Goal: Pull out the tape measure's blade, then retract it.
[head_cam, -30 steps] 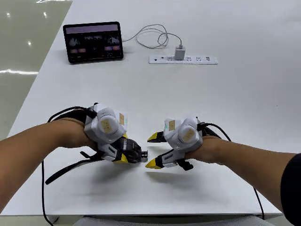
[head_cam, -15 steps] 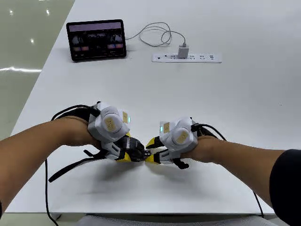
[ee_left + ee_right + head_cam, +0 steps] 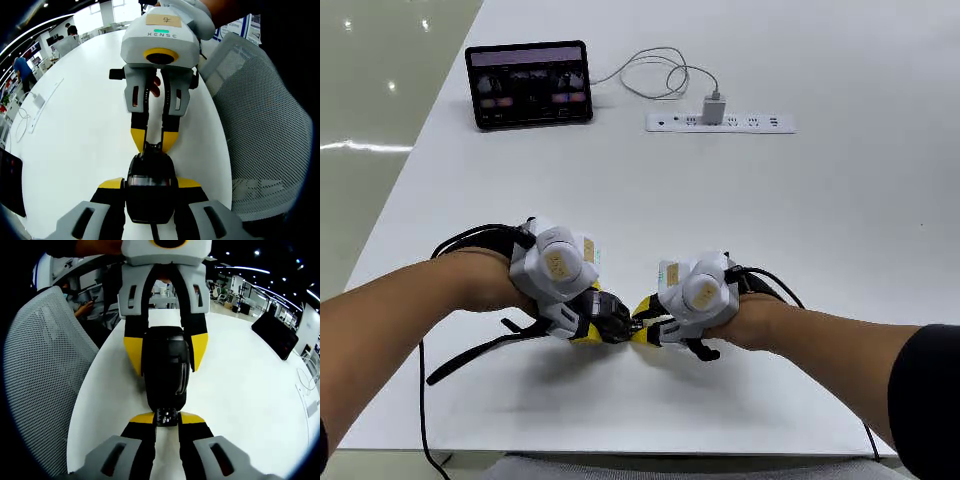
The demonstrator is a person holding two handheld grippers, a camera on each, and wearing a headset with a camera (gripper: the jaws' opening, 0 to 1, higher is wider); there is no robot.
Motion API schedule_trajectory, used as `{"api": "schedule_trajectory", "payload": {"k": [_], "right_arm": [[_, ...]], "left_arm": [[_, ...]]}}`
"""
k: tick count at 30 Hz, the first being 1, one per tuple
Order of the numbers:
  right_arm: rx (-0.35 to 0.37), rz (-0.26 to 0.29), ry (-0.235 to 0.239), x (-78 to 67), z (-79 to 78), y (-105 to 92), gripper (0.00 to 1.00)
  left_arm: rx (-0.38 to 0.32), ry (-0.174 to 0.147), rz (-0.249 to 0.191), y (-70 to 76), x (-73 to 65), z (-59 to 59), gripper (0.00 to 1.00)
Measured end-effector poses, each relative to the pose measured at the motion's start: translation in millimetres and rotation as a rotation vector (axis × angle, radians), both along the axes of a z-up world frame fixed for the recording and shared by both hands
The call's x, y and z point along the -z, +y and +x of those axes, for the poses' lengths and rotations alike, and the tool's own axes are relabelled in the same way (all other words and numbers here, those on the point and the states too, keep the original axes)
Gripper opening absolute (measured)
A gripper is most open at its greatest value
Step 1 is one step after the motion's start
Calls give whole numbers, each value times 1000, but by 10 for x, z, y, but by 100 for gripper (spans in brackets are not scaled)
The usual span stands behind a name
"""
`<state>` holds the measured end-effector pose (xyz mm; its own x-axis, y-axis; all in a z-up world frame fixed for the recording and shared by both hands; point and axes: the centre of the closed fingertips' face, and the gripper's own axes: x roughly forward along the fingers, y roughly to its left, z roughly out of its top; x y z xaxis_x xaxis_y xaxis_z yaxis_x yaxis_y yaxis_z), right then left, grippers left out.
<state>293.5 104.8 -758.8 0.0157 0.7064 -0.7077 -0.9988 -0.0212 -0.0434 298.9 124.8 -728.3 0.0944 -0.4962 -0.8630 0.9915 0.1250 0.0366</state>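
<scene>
Tape measure (image 3: 166,365) — case clamped in your left gripper (image 3: 150,183) as anchor; right gripper (image 3: 153,141) pinches blade hook (image 3: 166,416) for pulling.

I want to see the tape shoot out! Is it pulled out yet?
Not yet. Done: the left tongs clamp the tape measure, and the right tongs pinch its blade tip. No blade length shows between them, so the pull looks about to start. Pulling out and retracting are left.

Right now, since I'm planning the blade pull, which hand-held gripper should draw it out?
Right, probably: the right hand-held gripper pinches the blade tip, while the left hand-held gripper clamps the tape measure as anchor.
</scene>
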Motion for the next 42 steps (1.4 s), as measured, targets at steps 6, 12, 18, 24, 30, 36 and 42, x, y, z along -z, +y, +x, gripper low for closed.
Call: {"api": "schedule_trajectory", "payload": {"k": [6,12,18,24,30,36,42], "right_arm": [[-18,18,-8,-4,-1,-13,10],[-21,5,5,-3,7,-35,10],[-12,14,25,-5,0,-56,10],[-11,8,42,2,7,-103,10],[-11,-6,38,2,23,-190,10],[-1,-8,42,10,21,-217,10],[3,-12,41,9,16,-255,10]], "left_arm": [[-3,1,1,4,1,1,33],[-6,2,7,15,4,11,33],[-11,4,-4,13,1,4,33],[-9,6,-5,14,1,-3,33],[-18,9,-5,15,3,2,33],[-17,8,-4,19,6,2,33],[-17,7,-3,19,6,-2,33]]}}
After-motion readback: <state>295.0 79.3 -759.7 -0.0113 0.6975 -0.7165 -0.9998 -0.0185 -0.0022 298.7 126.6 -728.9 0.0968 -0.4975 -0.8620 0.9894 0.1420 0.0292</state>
